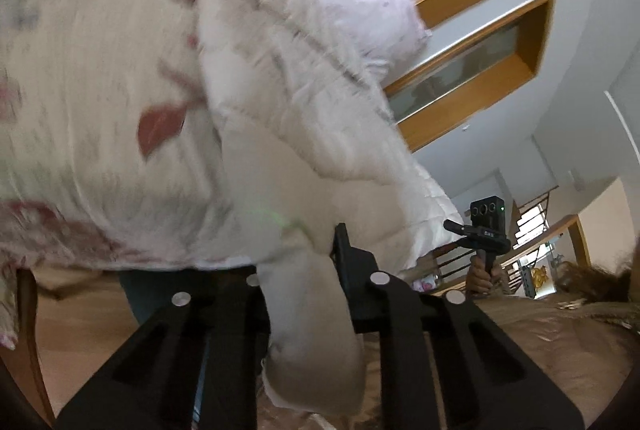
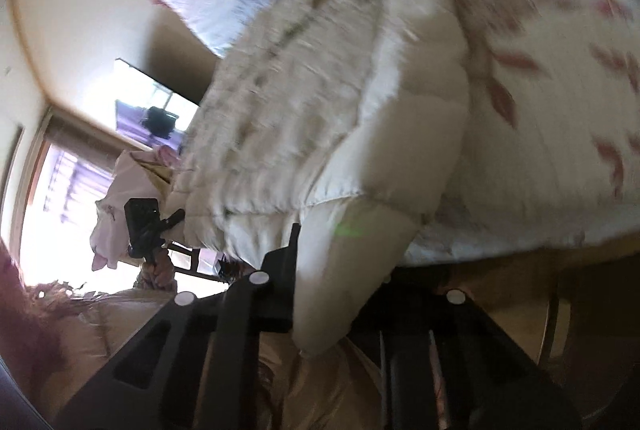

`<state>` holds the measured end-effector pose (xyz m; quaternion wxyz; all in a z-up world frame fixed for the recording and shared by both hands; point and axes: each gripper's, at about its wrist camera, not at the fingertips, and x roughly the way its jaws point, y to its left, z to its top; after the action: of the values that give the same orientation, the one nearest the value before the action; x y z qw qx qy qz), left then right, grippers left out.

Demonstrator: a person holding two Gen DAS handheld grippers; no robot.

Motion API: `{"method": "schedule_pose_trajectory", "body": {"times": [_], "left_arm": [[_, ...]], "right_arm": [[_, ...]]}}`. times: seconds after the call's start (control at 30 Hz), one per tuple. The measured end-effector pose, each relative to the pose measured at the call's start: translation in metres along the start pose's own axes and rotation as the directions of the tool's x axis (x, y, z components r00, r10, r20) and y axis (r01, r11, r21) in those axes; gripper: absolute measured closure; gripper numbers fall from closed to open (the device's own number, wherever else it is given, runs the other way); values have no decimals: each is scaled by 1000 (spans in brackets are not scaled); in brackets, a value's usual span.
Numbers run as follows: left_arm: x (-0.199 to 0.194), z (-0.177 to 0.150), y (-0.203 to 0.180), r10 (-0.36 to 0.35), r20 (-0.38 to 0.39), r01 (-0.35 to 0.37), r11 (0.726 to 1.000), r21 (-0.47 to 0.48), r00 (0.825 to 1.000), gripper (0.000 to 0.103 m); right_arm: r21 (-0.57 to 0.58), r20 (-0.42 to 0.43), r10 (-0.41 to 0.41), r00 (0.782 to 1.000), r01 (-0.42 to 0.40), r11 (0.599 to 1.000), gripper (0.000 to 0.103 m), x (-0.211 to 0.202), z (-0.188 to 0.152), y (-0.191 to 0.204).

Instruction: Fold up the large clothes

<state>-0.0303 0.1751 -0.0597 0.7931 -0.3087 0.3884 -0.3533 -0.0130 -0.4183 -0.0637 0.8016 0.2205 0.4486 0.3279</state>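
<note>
Left gripper [image 1: 308,270]: fold of the quilted garment [image 1: 224,102] sits between its fingers and hangs down past them; the rest of the garment rises ahead and spreads to its left. Ahead to its right, well apart, the right gripper [image 1: 486,230] in a hand [image 1: 482,276]. Bed cover [image 1: 560,342] lies below and to the right. Window [image 1: 472,66] behind, upper right.

Right gripper [image 2: 336,270]: garment fold [image 2: 352,270] between its fingers, bulk ahead and to its right. Left gripper [image 2: 146,226] ahead to its left, well apart. Bed cover [image 2: 120,314] below, left.
</note>
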Motion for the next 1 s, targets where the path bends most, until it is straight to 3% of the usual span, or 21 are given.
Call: {"method": "schedule_pose_trajectory", "body": {"times": [0.17, 0.27, 0.4, 0.5, 0.53, 0.67, 0.77, 1.0], "left_arm": [[-19, 24, -19, 18, 92, -24, 997, 69, 996, 87], [-24, 45, -32, 55, 157, -71, 993, 99, 986, 87], [-22, 82, -45, 124, 251, -150, 985, 88, 960, 87], [-18, 113, -49, 191, 315, -217, 975, 50, 930, 87], [-15, 123, -49, 213, 333, -240, 970, 39, 918, 87], [-2, 159, -46, 275, 368, -298, 955, 6, 888, 88], [6, 183, -39, 290, 376, -302, 953, -27, 880, 88], [24, 232, -34, 318, 383, -332, 943, -33, 867, 88]], "right_arm": [[-97, 145, -38, 989, 53, 994, 89, -15, 19, 34], [-120, 288, -86, 954, 125, 985, 89, -26, 34, 50], [-106, 441, -171, 881, 241, 965, 89, -38, 60, 59], [-96, 538, -275, 797, 382, 919, 89, -32, 83, 76], [-106, 576, -311, 757, 446, 889, 89, -28, 92, 85], [-115, 660, -364, 657, 567, 815, 89, -12, 118, 105], [-111, 692, -374, 617, 603, 790, 89, -5, 140, 112], [-56, 711, -407, 574, 623, 780, 89, 13, 187, 108]]}}
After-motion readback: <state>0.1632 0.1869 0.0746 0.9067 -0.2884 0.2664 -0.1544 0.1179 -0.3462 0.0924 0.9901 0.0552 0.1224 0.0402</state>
